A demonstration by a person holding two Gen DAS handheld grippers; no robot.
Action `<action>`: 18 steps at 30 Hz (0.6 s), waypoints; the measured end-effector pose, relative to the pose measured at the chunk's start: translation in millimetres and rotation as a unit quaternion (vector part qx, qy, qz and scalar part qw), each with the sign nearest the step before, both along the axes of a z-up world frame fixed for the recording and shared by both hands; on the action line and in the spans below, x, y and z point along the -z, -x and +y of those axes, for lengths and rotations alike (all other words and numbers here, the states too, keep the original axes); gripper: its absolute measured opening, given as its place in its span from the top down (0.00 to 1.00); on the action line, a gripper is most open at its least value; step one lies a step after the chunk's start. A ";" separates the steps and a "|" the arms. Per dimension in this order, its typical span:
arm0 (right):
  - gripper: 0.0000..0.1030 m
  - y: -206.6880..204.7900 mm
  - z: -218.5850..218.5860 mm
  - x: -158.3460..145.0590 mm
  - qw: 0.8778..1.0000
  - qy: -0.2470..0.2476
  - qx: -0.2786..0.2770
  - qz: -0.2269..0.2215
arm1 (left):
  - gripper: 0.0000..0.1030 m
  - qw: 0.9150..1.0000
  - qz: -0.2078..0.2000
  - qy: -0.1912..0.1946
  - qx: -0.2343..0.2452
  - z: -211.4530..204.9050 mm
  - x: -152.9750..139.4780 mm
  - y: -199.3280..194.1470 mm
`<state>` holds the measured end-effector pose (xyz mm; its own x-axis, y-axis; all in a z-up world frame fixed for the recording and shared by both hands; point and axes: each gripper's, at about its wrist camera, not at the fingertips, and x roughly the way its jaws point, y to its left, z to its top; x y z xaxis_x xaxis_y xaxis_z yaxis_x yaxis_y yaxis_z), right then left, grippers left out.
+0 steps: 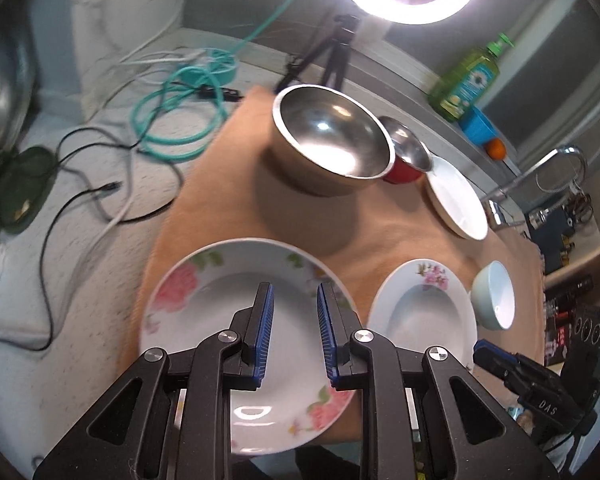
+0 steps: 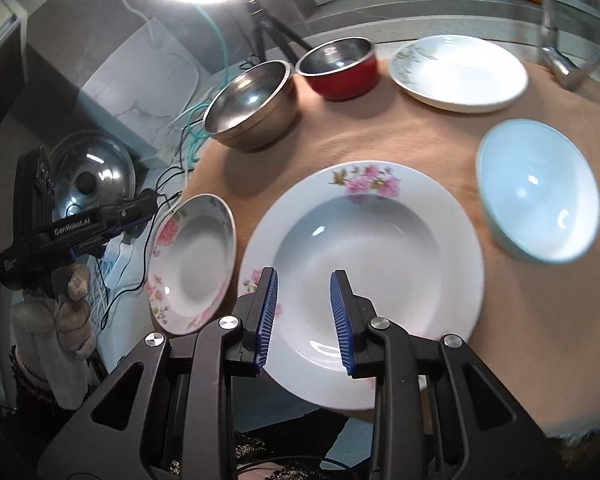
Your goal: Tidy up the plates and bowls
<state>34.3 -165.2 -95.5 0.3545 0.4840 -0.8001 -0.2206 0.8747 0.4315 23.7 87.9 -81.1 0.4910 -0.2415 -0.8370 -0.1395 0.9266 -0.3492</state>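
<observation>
Six pieces lie spread on the tan cloth (image 2: 380, 136), none stacked yet.

Left gripper (image 1: 294, 292) hovers over the white deep plate with large pink roses (image 1: 204, 304), lower centre of the left wrist view. Its jaws stand a narrow way apart with nothing between the blue pads.

Right gripper (image 2: 305, 280) hovers over the white deep plate with a pink blossom sprig (image 2: 440, 248), lower centre of the right wrist view. Its jaws are a little wider, also empty.

Plain white plate with a grey leaf print (image 2: 460, 72) sits upper right. Pale blue ceramic bowl (image 2: 540, 192) is at right. Red-sided steel bowl (image 2: 340, 68) and large steel bowl (image 2: 252, 104) stand side by side at upper centre.

Judgement: the sorting is barely begun, and the likely step is picking a plate to nest with another.

To do it well:
- open wider before descending
- take the rim at the near edge, one pad under and one over
- lift level, as glazed rims look slippery
- lower it centred, so the plates do not clash
</observation>
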 end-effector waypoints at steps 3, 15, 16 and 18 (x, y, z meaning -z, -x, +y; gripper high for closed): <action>0.73 -9.1 15.2 0.5 1.000 -0.005 -0.026 0.002 | 0.80 1.000 0.005 0.004 -0.030 16.9 5.6 15.2; 0.73 -45.8 82.4 19.3 0.994 -0.010 -0.105 0.024 | 0.80 0.993 0.032 0.023 -0.115 61.7 34.4 56.5; 0.73 -49.2 86.8 21.4 0.994 -0.009 -0.107 0.026 | 0.80 0.992 0.034 0.026 -0.119 63.6 36.6 58.5; 0.73 -55.7 95.8 27.0 0.993 -0.005 -0.114 0.032 | 0.80 0.991 0.036 0.028 -0.123 65.4 39.5 60.5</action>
